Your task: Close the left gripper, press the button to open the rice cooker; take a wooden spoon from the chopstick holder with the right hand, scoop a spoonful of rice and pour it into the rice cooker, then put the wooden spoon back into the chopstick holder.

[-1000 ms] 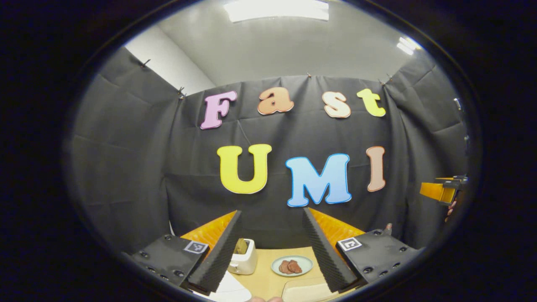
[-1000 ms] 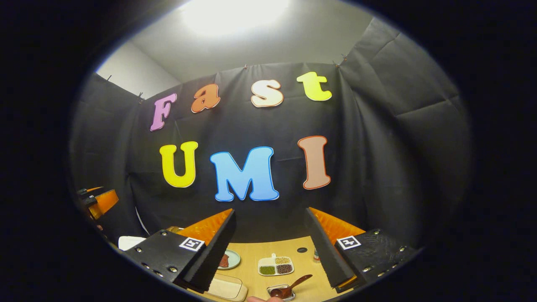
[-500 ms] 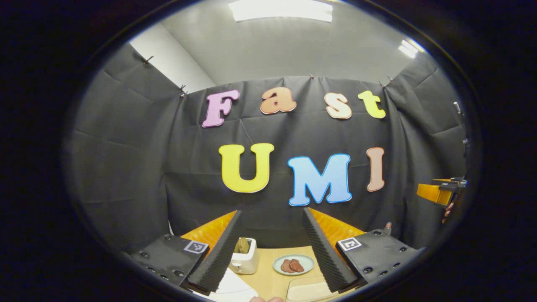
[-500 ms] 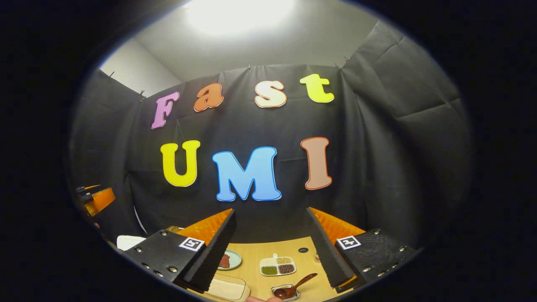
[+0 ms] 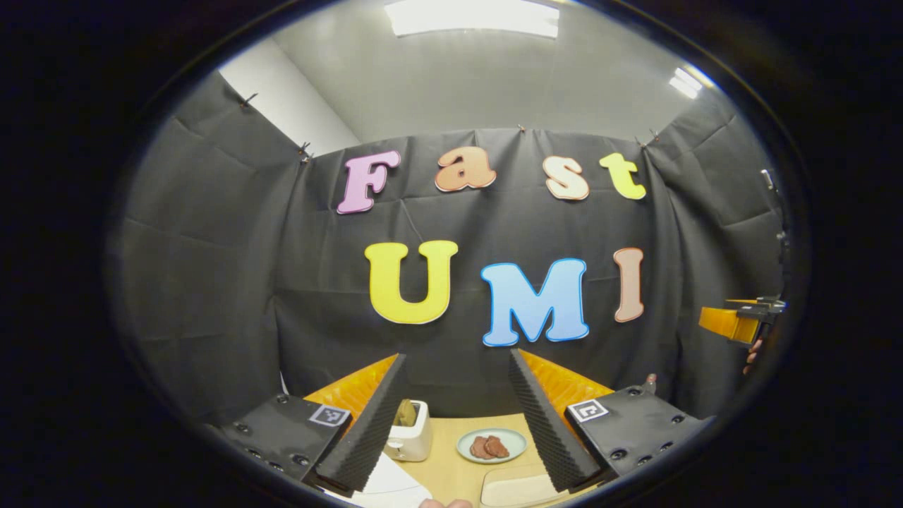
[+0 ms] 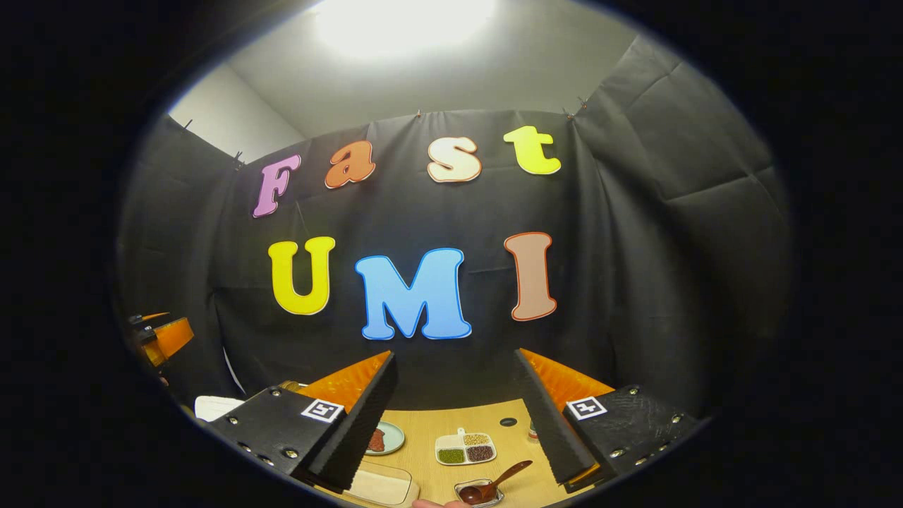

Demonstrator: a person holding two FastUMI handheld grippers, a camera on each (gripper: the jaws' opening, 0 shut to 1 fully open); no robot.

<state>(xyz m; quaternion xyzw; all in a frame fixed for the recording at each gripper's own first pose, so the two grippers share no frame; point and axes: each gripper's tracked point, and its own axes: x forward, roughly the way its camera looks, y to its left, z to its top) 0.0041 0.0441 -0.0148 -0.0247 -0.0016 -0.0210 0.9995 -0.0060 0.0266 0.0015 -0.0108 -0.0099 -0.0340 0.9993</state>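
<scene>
My left gripper (image 5: 457,356) is open, held high and facing the booth wall, with nothing between its fingers. Below it, at the bottom edge, lies a white curved surface (image 5: 391,487); I cannot tell if it is the rice cooker. My right gripper (image 6: 455,354) is also open and empty. A brown wooden spoon (image 6: 502,478) rests with its bowl in a small clear container (image 6: 480,492) on the wooden table (image 6: 437,423), below and between the right fingers. The right gripper (image 5: 737,321) also appears at the far right of the left gripper view, and the left gripper (image 6: 166,337) at the far left of the right gripper view.
A white toaster (image 5: 410,432) with bread and a plate of brown meat slices (image 5: 492,446) stand at the table's back. A divided dish of beans (image 6: 465,448), a pale tray (image 6: 381,487) and a small bottle (image 6: 532,429) are nearby. The black cloth wall is behind.
Both views have drifted only slightly. Both grippers stay open and empty, and nothing on the table has moved.
</scene>
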